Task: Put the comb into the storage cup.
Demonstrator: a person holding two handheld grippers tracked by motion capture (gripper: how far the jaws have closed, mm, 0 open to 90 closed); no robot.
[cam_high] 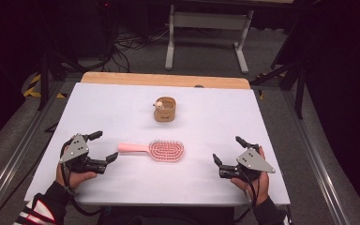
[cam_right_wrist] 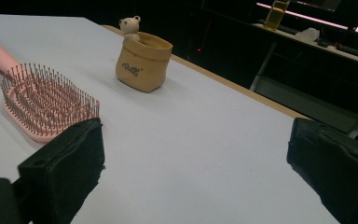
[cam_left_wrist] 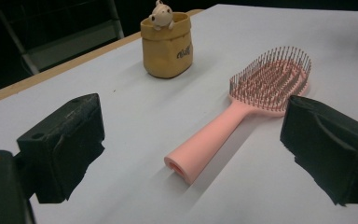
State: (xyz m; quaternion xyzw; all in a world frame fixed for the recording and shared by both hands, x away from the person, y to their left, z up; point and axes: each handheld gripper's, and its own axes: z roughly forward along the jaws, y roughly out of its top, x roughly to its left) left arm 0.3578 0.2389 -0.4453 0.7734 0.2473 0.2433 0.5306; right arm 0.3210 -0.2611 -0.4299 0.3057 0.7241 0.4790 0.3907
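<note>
High view had the person's two hands nearest, resting at the near edge of the white bench [cam_high: 122, 101]: the left gripper [cam_high: 99, 146] with its fingers released and spread wide, nothing between them, and the right gripper [cam_high: 227, 150] likewise released and empty, well apart on the other side. Between them, a little farther in, lay the pink hairbrush [cam_high: 154, 150], flat on the bench with bristles up, its handle pointing toward the left gripper and its head toward the right. From the left gripper view the open end of the handle sat just ahead of the spread fingers [cam_left_wrist: 65, 144], lined up almost along their reach, though not yet touched. Farther back, near the middle of the bench, stood the small tan pouch [cam_high: 164, 109], upright, with a little bear figure [cam_high: 159, 104] peeking over its rim. To my eye the step in hand was taking up the brush, and the left gripper looked best placed: it ought to come in low, straddle the handle across its narrow width near the middle, and close squarely so the smooth handle would not roll or slip out.
</note>
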